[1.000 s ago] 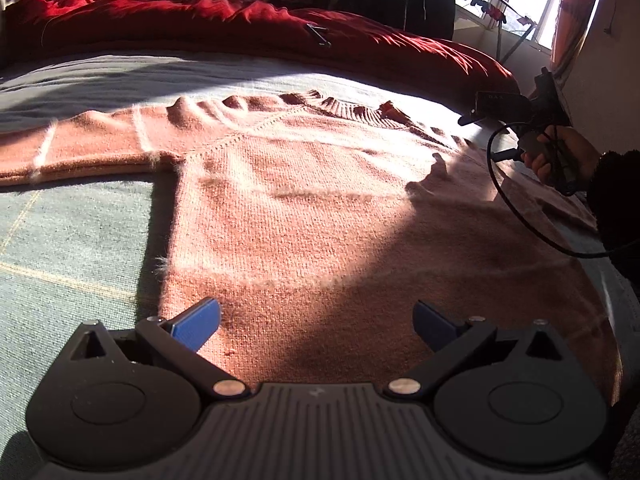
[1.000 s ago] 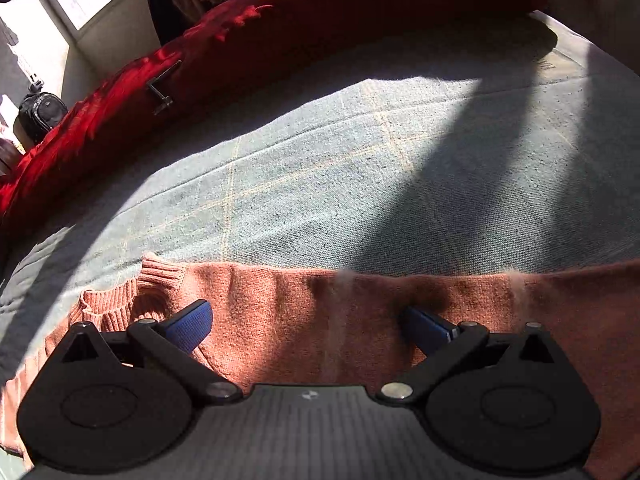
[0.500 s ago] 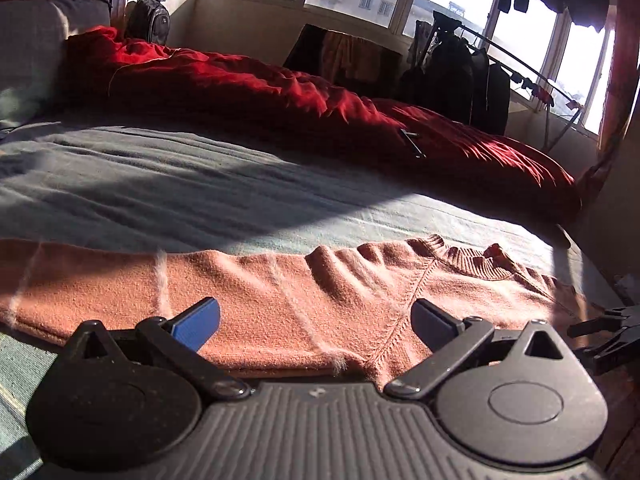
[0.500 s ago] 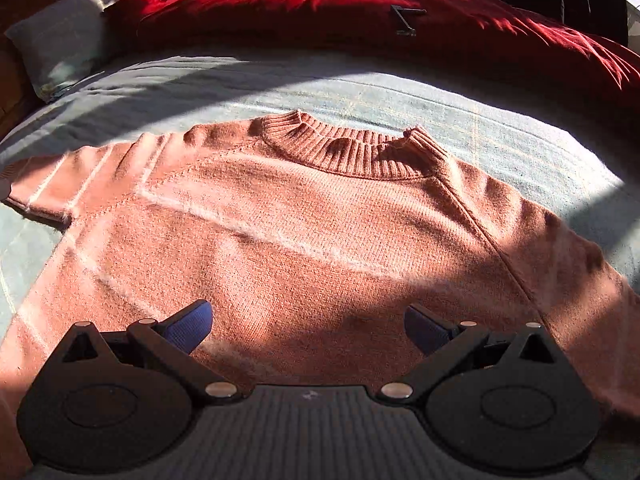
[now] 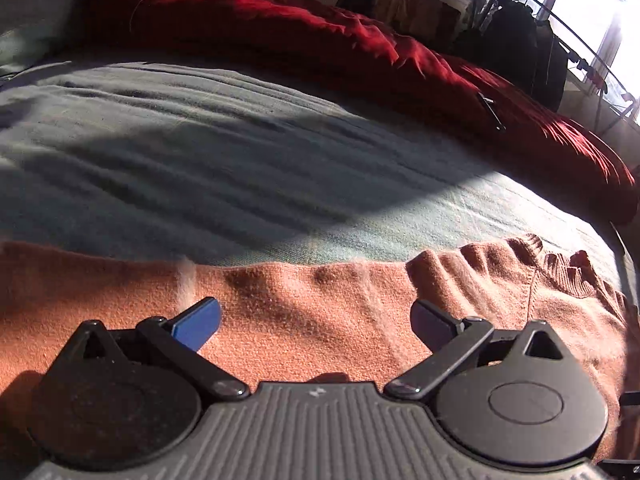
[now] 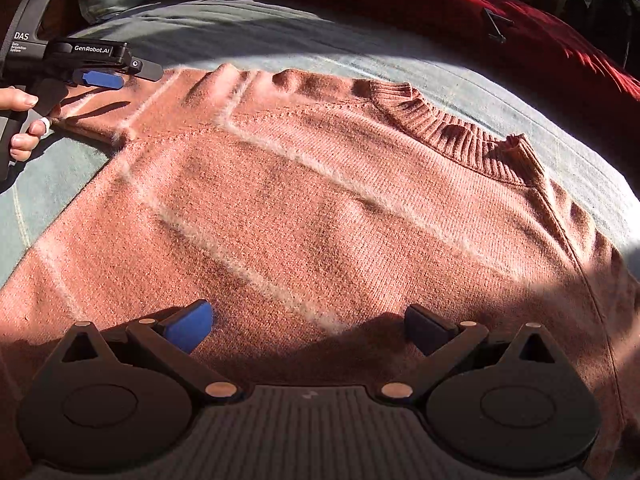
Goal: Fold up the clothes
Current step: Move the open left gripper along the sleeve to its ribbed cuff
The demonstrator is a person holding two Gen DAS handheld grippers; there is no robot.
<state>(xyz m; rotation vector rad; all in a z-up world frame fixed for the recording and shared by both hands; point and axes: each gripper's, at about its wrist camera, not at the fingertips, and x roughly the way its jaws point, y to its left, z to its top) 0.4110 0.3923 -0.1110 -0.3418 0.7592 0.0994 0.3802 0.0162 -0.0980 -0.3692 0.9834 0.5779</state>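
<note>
We see a bed [image 6: 480, 80] with a grey-green cover; a salmon-pink sweater [image 6: 320, 208] lies spread flat on it, and a rumpled red duvet [image 5: 320, 48] along its far side.

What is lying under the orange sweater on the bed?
The orange sweater lies flat on a grey-green bedcover, which shows on its left and far sides. What is beneath its middle is covered and cannot be seen.
</note>
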